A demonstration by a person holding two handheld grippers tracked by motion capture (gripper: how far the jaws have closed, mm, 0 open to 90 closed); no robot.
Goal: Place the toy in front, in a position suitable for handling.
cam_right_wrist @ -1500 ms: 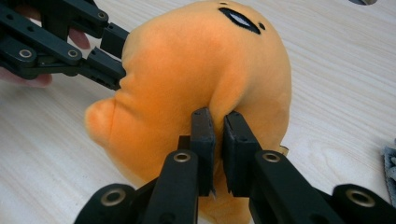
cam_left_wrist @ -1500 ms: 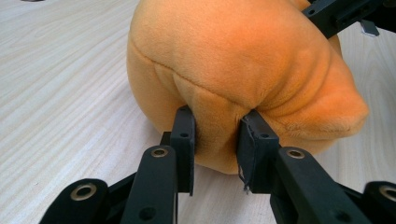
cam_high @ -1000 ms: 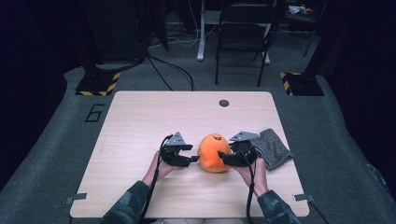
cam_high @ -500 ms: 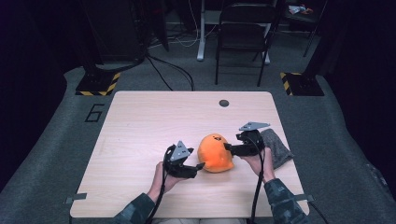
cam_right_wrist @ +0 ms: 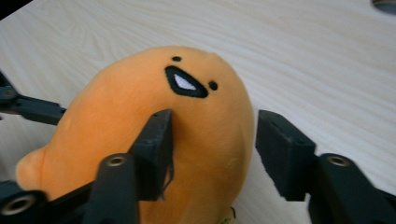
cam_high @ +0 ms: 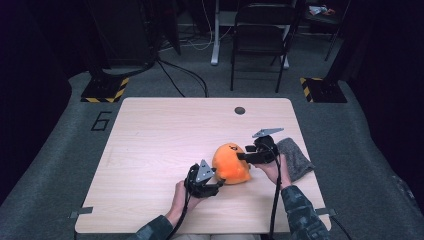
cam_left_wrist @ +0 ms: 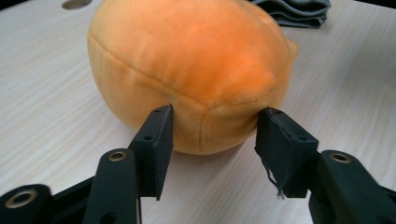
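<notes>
Pale wooden worktop, bearing an orange plush toy near its front edge, grey cloth just right. Left gripper and right gripper half-open after closing, fingers flanking the plush's ends, grip unclear.

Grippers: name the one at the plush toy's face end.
The right gripper: its view meets the stitched face; the left gripper faces the plain back. Both jaws have just been closing with the plush toy between them.
</notes>
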